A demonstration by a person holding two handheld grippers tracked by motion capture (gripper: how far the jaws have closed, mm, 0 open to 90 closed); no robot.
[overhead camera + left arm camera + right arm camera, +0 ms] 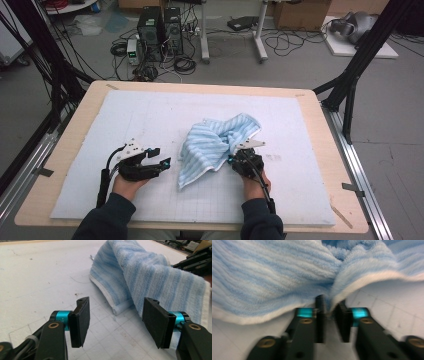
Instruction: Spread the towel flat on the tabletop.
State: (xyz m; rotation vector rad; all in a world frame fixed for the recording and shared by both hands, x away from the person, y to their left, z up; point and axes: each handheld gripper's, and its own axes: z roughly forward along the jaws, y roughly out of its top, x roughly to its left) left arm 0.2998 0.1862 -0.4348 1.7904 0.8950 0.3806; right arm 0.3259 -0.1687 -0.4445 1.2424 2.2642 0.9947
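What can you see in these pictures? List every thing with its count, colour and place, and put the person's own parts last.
towel: one, blue and white striped, crumpled at the mat's middle.
mat: one, pale blue-white, covering the table.
table: one, light wood.
computer towers: two, black, on the floor beyond the table.
left gripper: one, black, jaws open, left of the towel.
right gripper: one, black, shut on the towel's edge.
sleeves: two, dark, at the bottom edge.

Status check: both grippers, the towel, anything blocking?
Right gripper shut on striped towel edge. Left gripper open, nothing between jaws, short of the towel. Towel crumpled mid-mat, partly lifted. White mat bare around it, nothing in the way.
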